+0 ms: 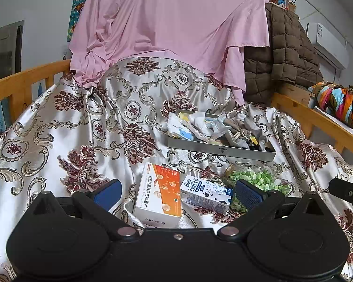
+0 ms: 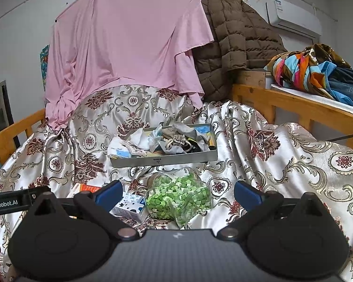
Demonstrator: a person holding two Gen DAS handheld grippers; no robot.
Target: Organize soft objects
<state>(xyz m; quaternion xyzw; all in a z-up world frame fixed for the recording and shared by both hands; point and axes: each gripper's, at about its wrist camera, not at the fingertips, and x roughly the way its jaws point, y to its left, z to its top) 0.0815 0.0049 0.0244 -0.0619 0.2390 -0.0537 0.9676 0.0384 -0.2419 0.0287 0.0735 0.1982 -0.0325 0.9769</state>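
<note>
A grey metal tray (image 1: 221,151) (image 2: 164,159) sits on the patterned bedspread and holds several crumpled soft items: white and blue cloths (image 1: 180,128) (image 2: 122,150), a beige drawstring pouch (image 2: 176,138) and grey socks (image 1: 240,129). My left gripper (image 1: 176,191) is open and empty, its blue pads on either side of an orange-white box (image 1: 160,192) and a small milk carton (image 1: 206,192). My right gripper (image 2: 176,192) is open and empty, just above a clear bag of green pieces (image 2: 178,196) (image 1: 258,179).
The silver floral bedspread (image 1: 82,129) (image 2: 282,152) covers the bed. Wooden rails (image 1: 23,80) (image 2: 294,103) run along both sides. A pink sheet (image 1: 171,23) and a brown quilted jacket (image 2: 235,37) hang behind. Colourful clothes (image 2: 313,65) lie at the right.
</note>
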